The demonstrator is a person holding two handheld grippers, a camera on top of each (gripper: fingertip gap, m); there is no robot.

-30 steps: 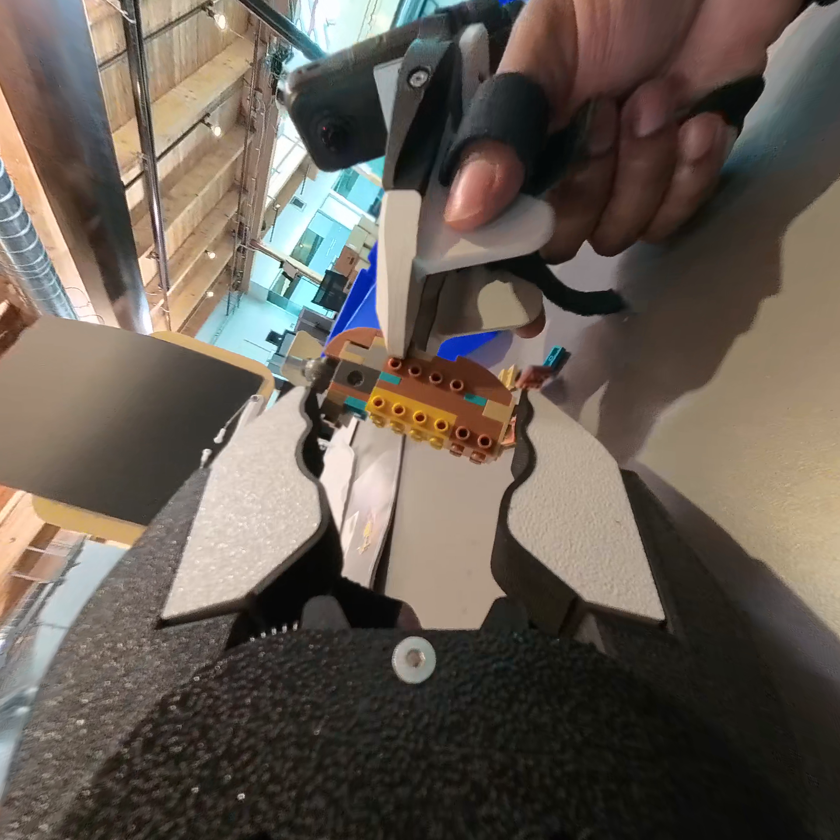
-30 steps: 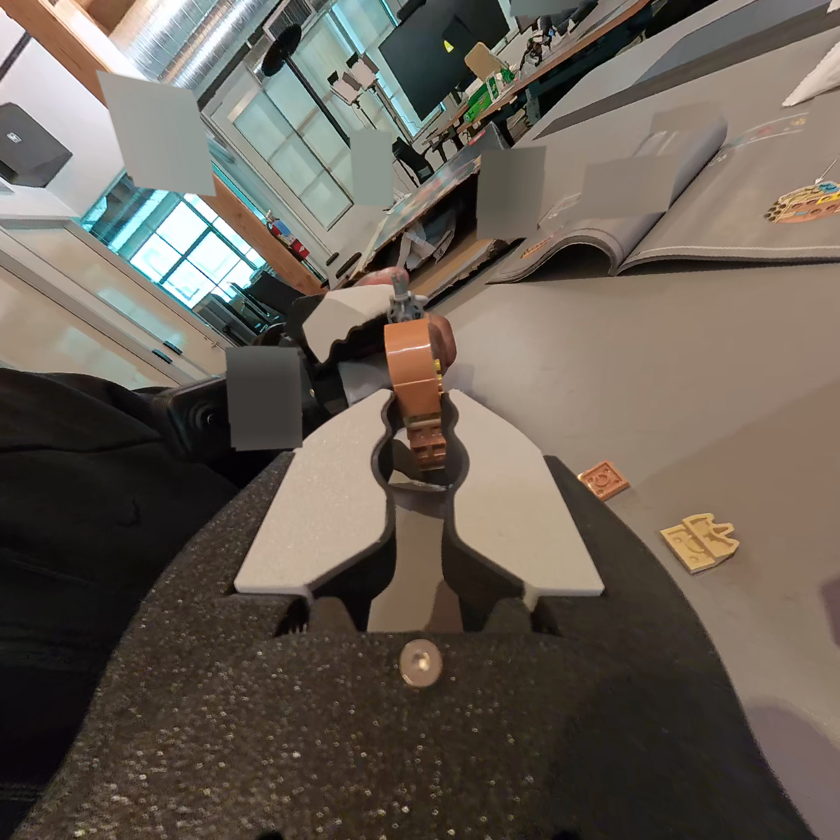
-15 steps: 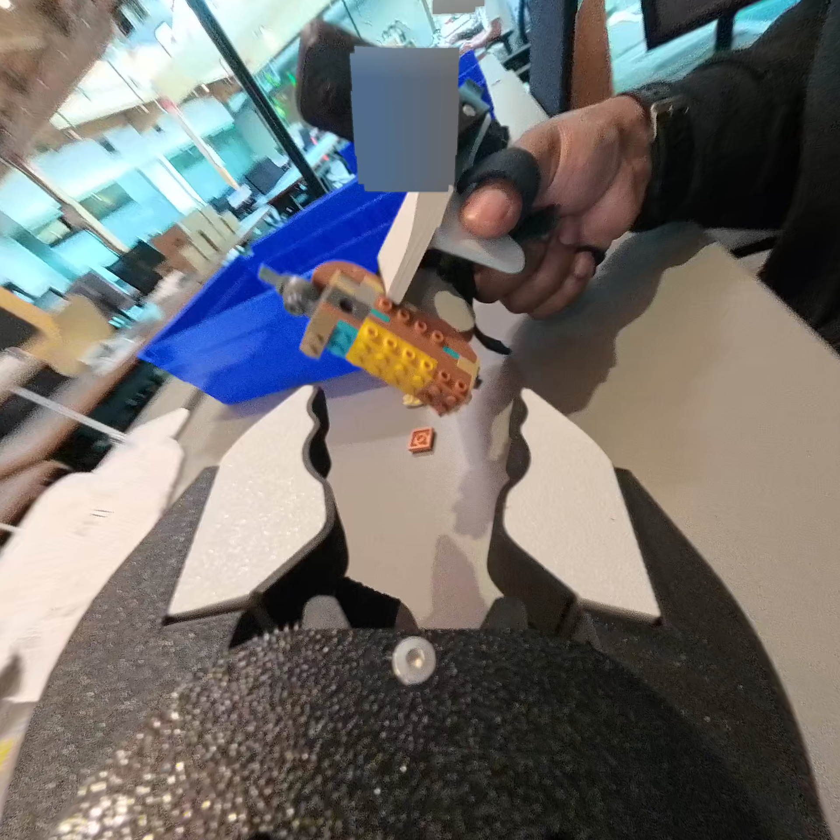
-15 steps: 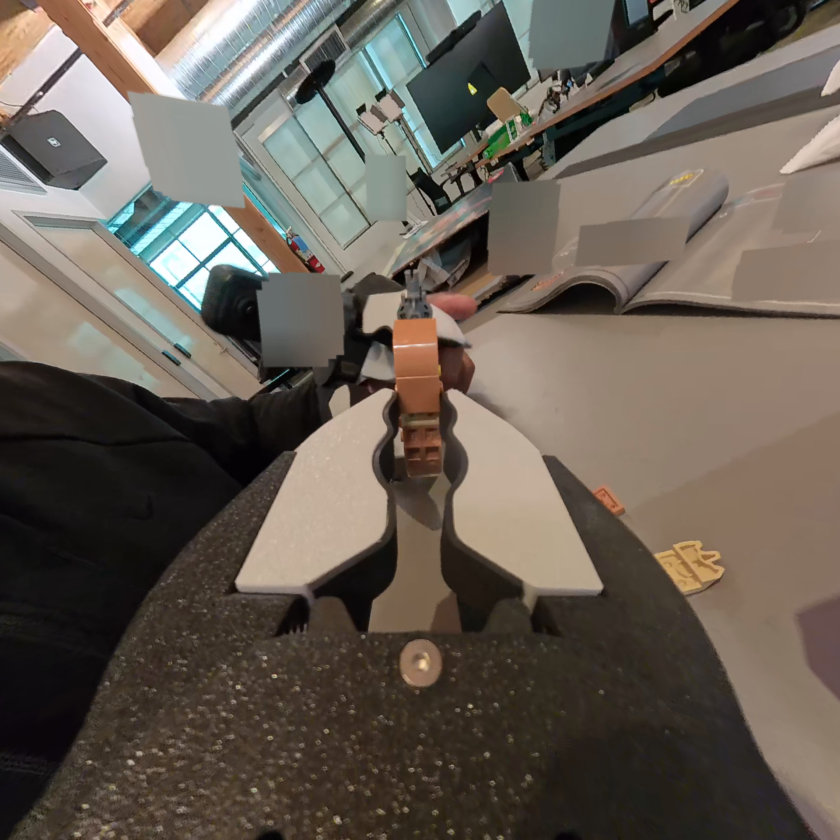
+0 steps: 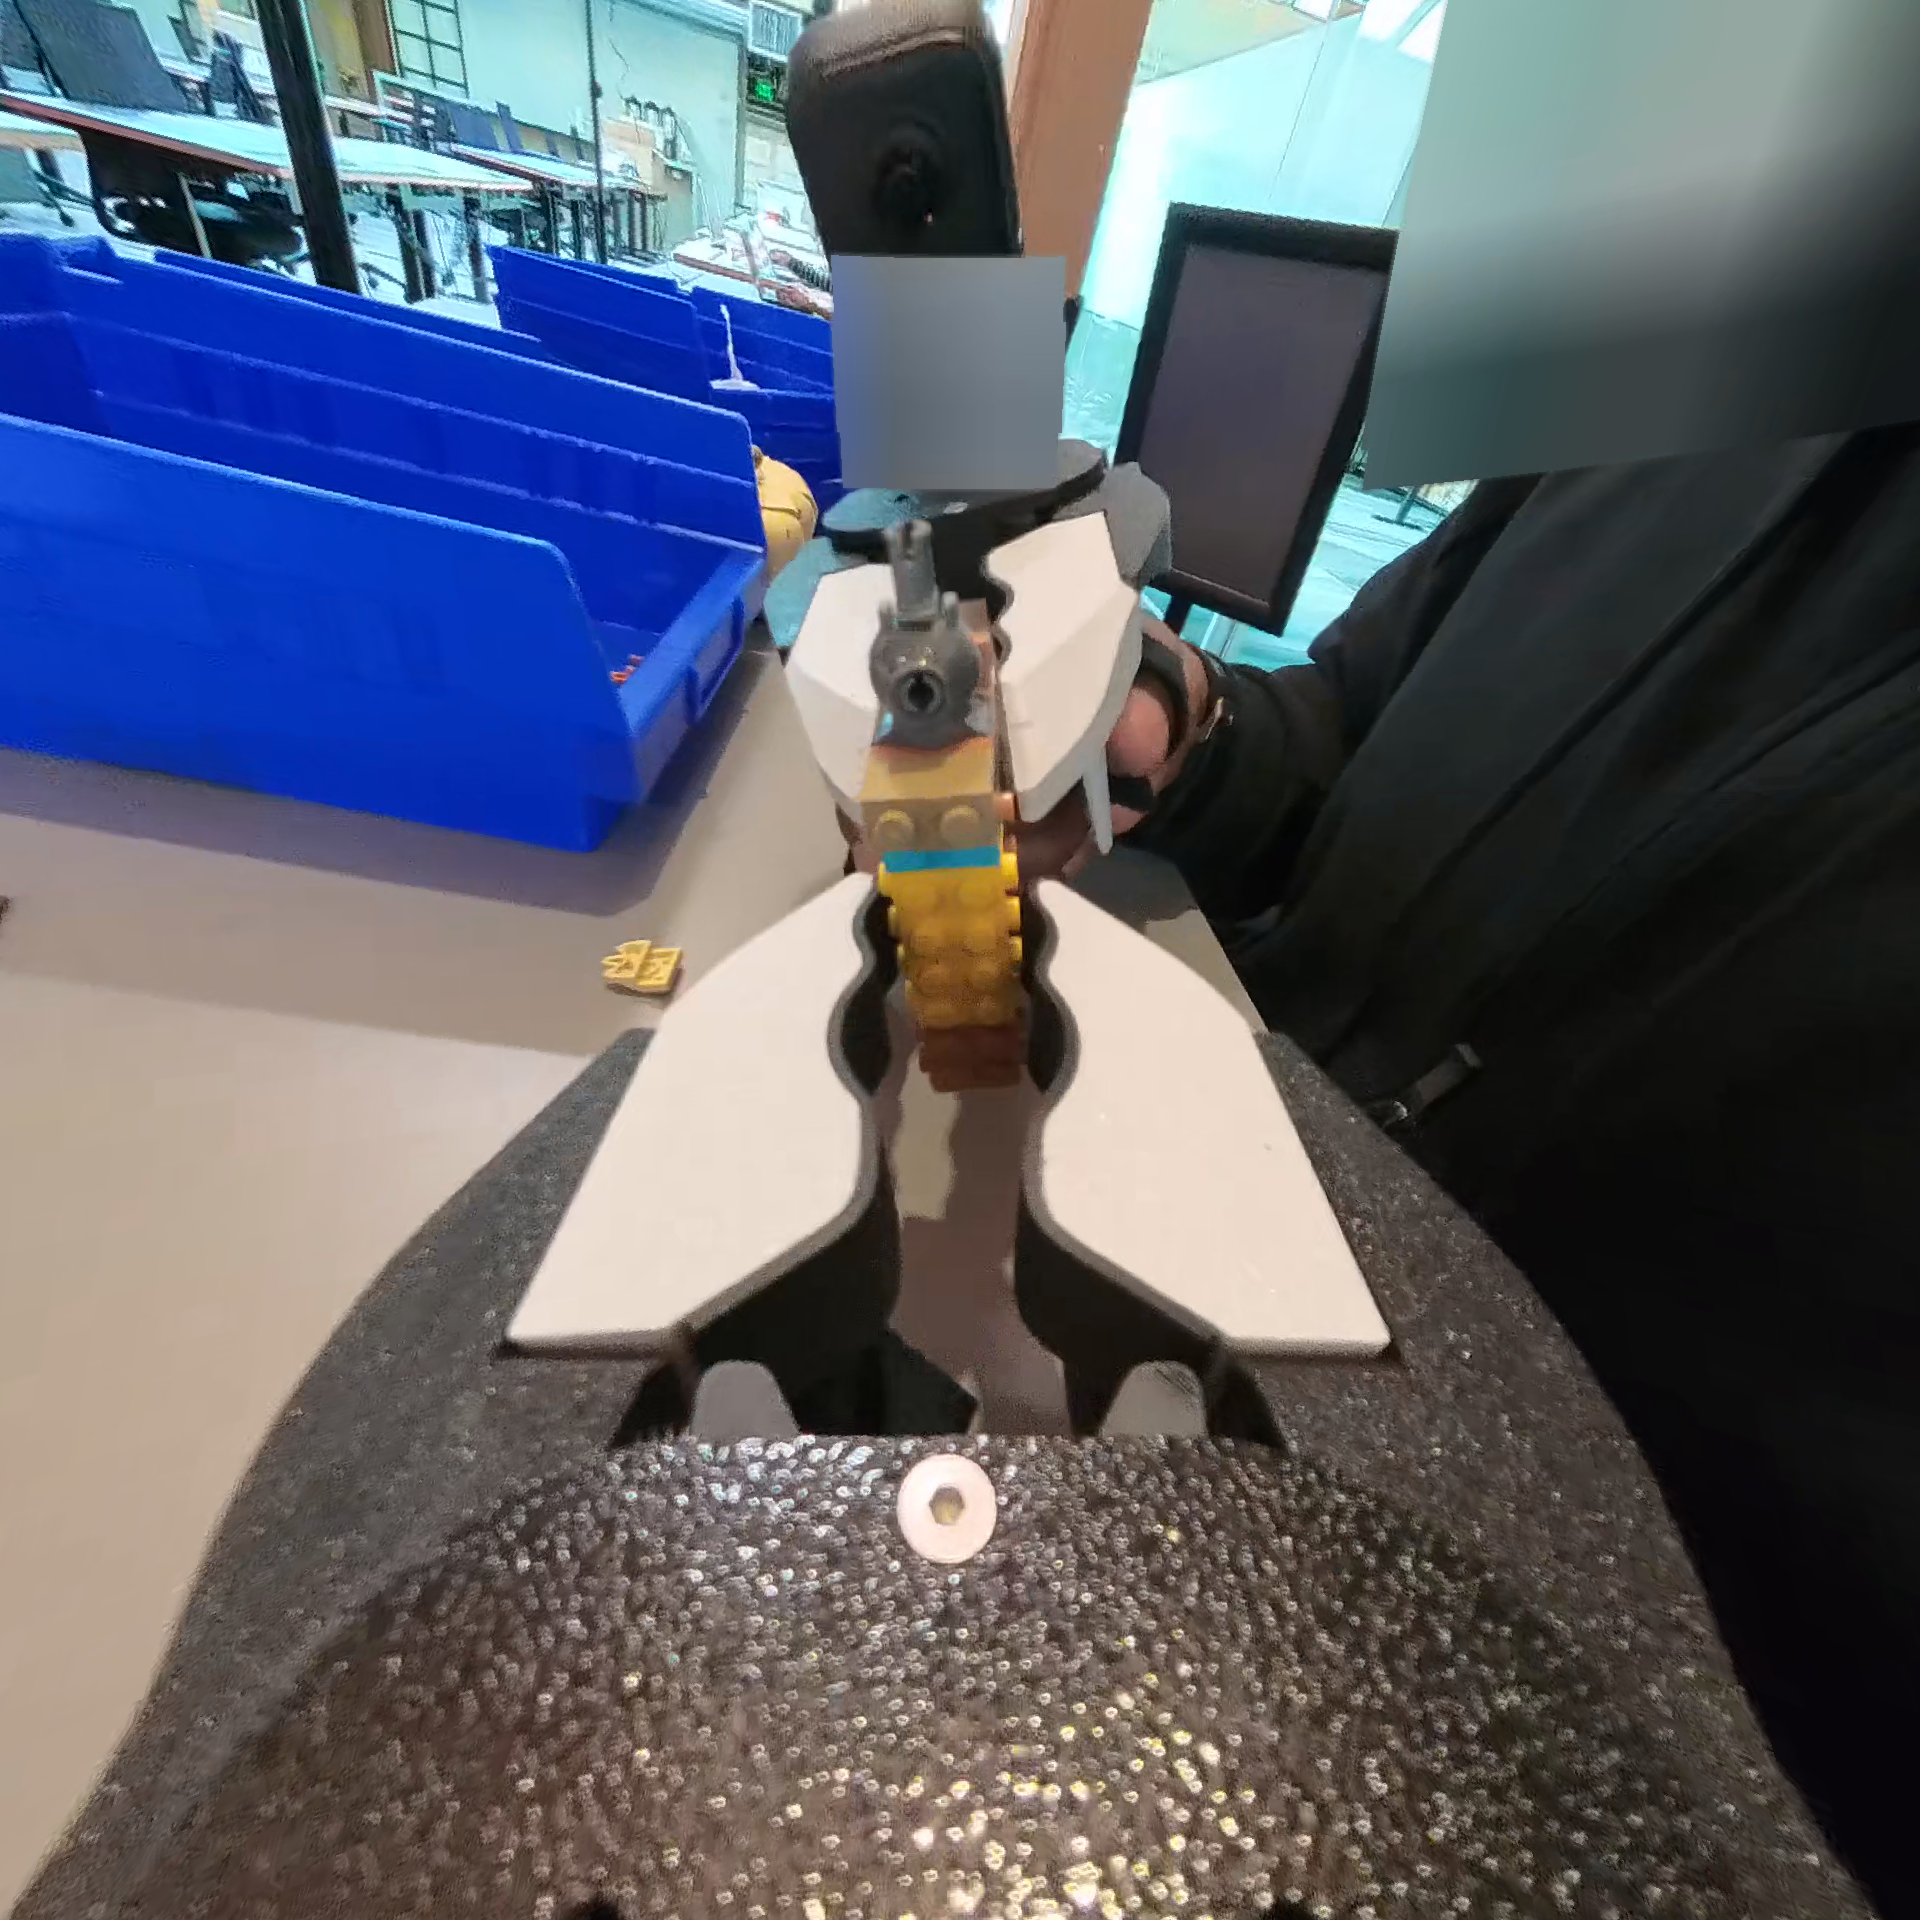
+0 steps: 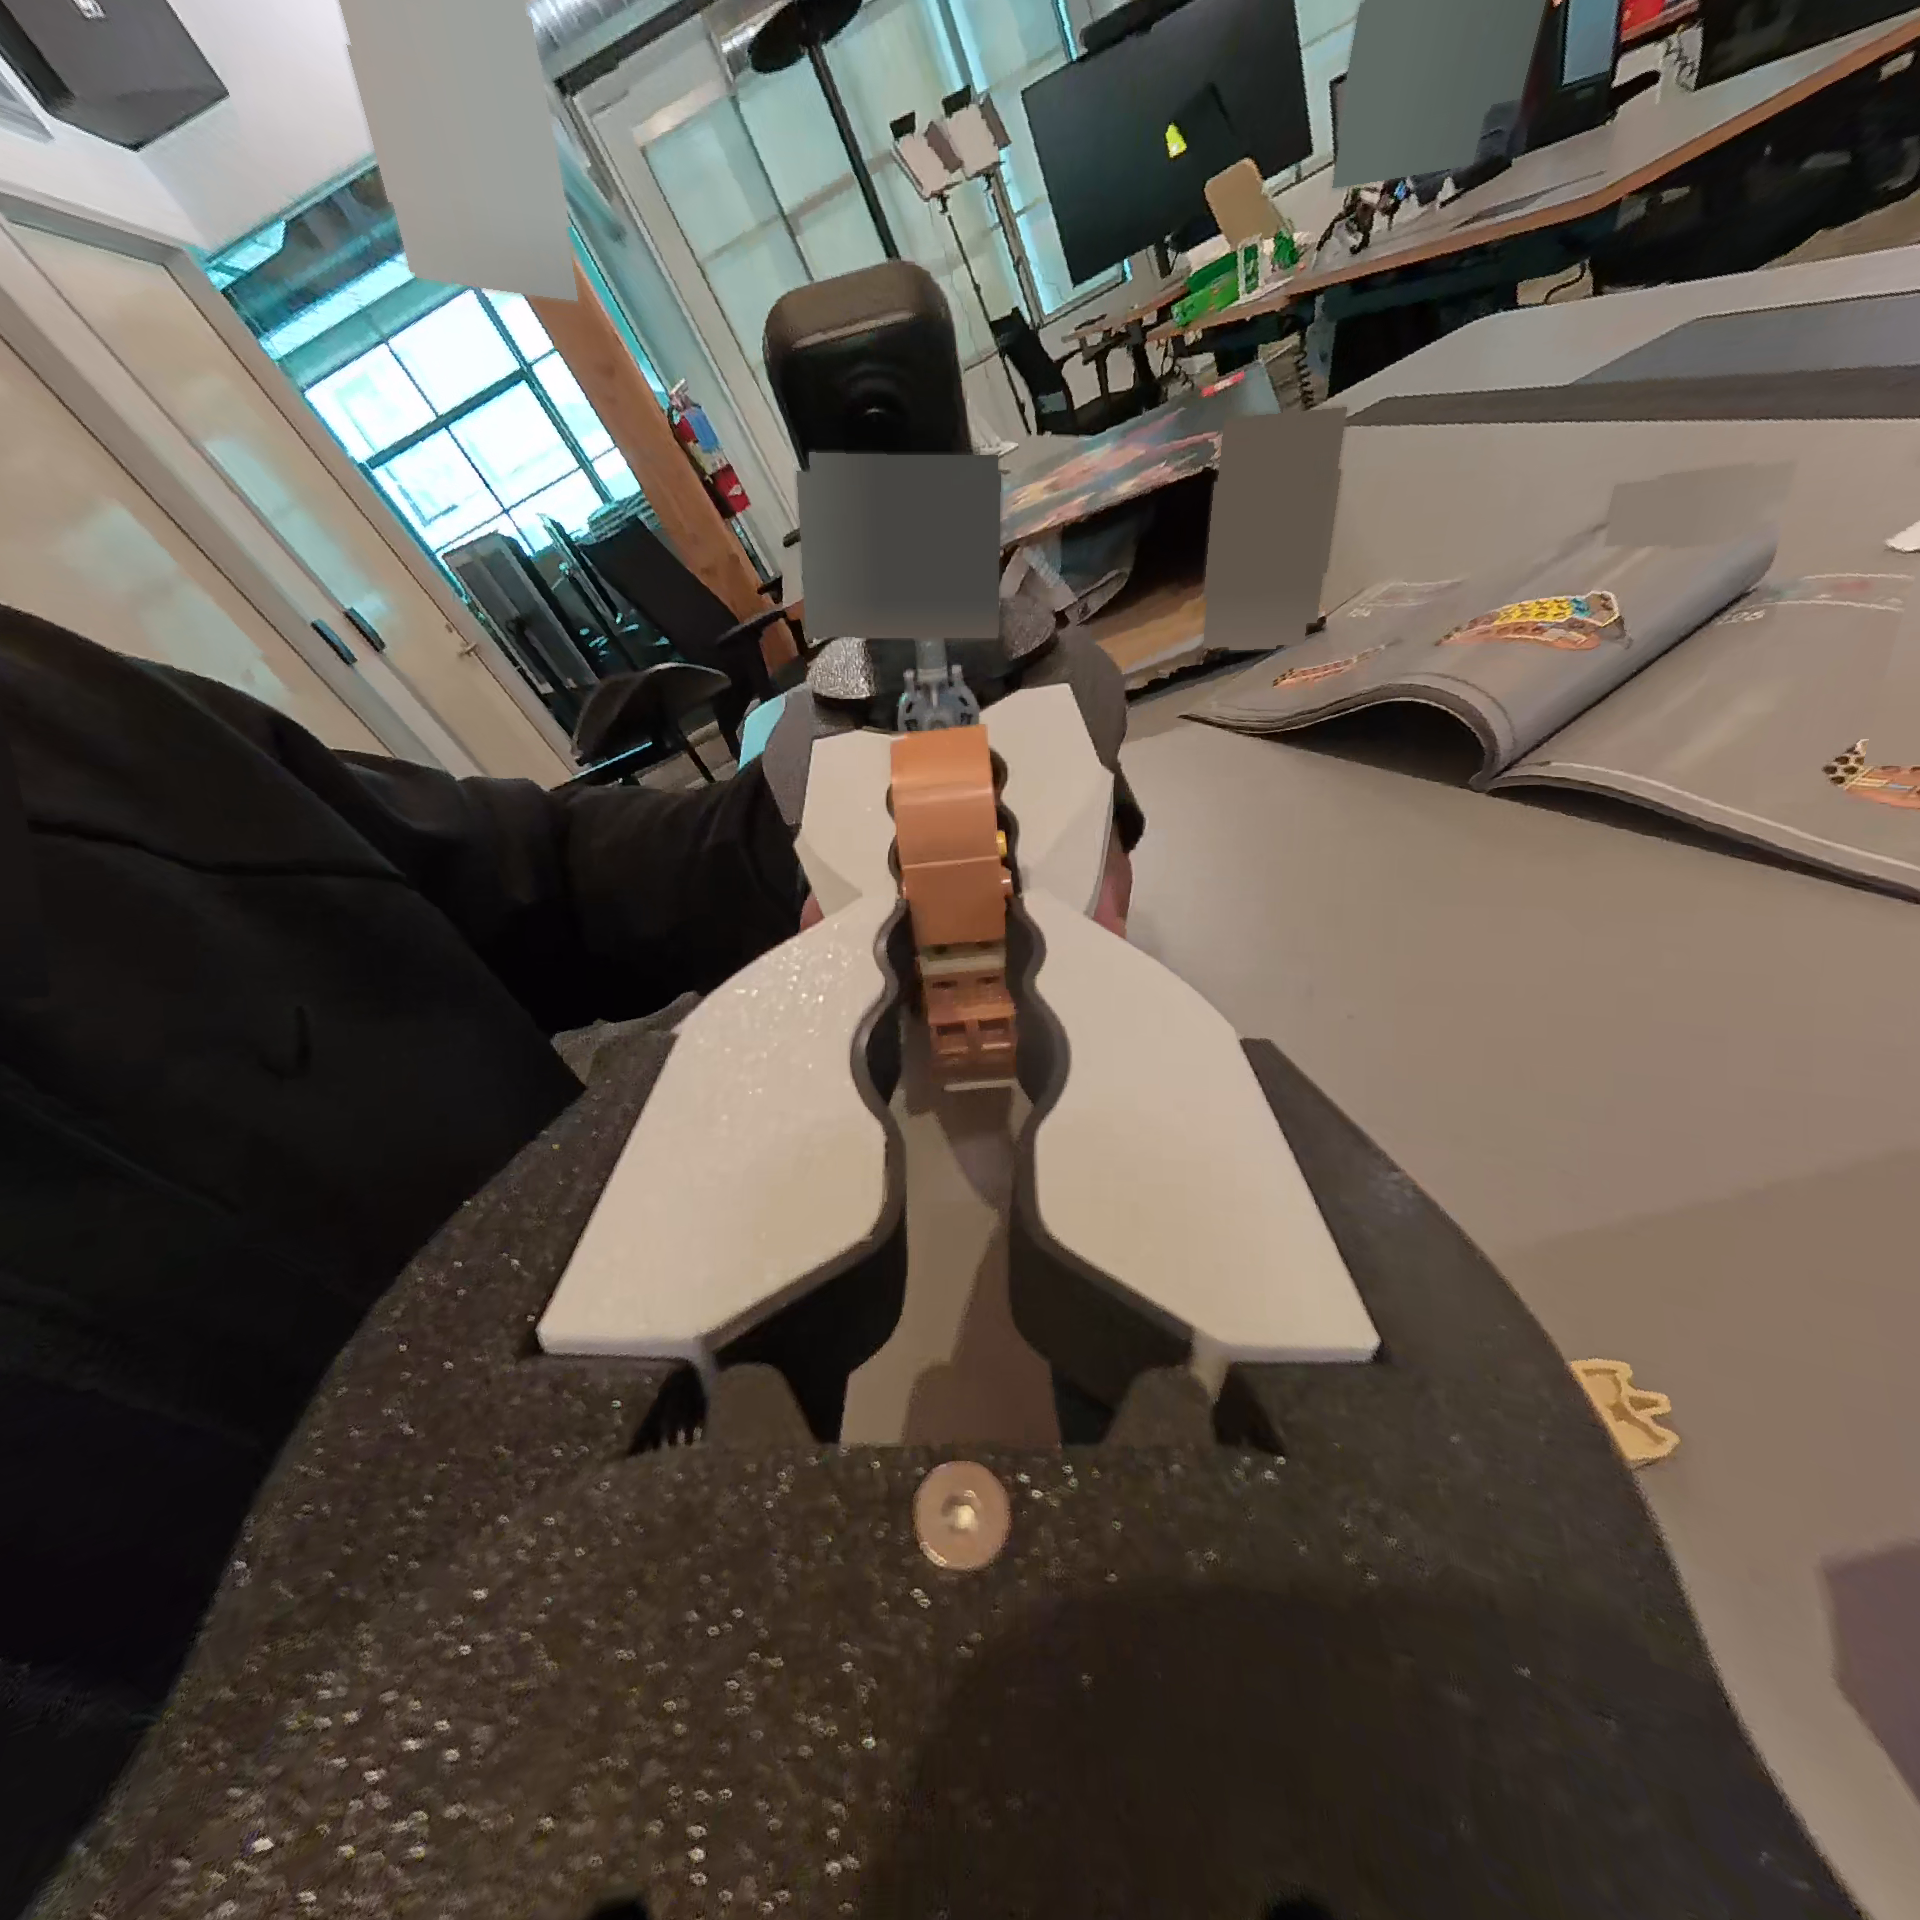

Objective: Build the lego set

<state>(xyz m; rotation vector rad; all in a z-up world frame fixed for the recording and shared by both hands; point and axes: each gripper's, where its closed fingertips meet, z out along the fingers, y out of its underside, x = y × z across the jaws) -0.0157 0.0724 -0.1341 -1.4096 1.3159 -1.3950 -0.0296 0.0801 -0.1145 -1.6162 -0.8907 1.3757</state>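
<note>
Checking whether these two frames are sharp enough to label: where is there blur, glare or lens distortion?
Left wrist view: the lego model is slightly soft, the blue bins bow from wide-angle distortion, and light sparkles on the black foam of the left gripper. Right wrist view: the model is sharper, the open booklet curves near the edge, and the windows are bright.

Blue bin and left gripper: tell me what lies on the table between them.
In the left wrist view, one small tan lego piece lies on the table between the blue bin and the left gripper; the rest is bare.
</note>
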